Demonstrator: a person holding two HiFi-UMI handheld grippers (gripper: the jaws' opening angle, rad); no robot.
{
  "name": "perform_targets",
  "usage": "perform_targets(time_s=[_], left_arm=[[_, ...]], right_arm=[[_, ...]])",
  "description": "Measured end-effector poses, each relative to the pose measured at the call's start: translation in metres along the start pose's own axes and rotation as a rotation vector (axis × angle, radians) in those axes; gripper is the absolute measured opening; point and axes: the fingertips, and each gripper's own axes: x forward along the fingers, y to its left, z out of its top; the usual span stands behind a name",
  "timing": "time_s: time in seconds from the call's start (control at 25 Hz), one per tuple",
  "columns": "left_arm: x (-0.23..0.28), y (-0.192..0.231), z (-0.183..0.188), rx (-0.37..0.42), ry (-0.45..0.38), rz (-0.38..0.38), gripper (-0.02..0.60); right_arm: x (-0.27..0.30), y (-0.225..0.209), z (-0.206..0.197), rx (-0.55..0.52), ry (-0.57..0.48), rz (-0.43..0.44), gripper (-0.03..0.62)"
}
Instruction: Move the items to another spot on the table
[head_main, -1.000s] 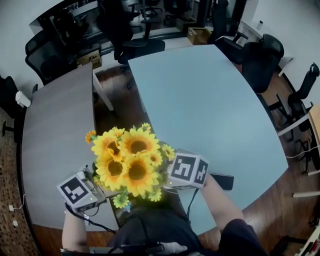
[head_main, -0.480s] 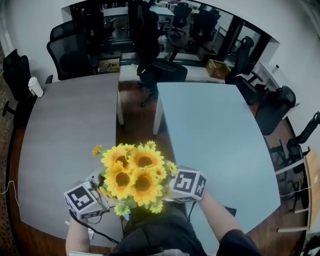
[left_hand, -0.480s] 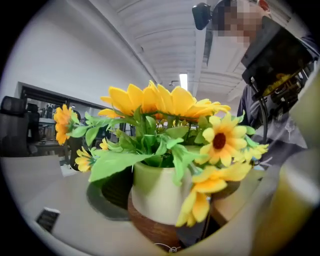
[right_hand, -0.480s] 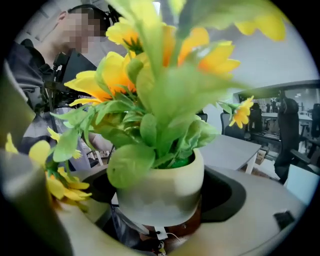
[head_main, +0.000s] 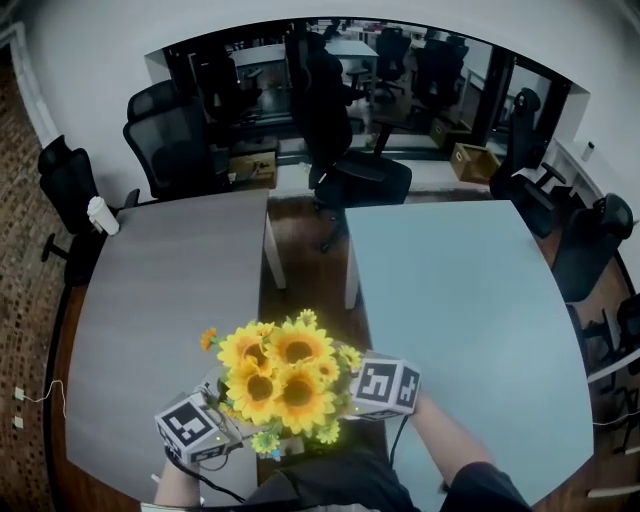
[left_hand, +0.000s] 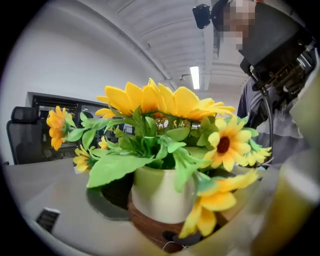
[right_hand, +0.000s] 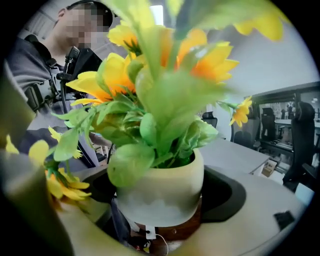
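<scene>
The sunflower bunch (head_main: 280, 375) hangs at 6 o'clock over the gap between the grey bench (head_main: 150, 310) and the pale-blue bench (head_main: 470, 310). The left claw (head_main: 205, 428) flanks it at 7, the right claw (head_main: 380, 388) at 5.

I see my left forearm (head_main: 176, 488) and right forearm (head_main: 447, 450) low and close to the torso, with the left gripper (head_main: 205, 428) and right gripper (head_main: 383, 388) facing each other from 2 sides, each with its jaws closed around the flower pot (left_hand: 160, 195).
</scene>
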Motion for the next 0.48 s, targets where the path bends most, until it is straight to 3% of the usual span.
perform_targets(time_s=[0.48], left_arm=[[0.137,0.049,0.005,-0.079,0.236,-0.024,0.442]], right_arm=[[-0.068,-0.111,-0.068,0.118,-0.153,0.033,0.497]])
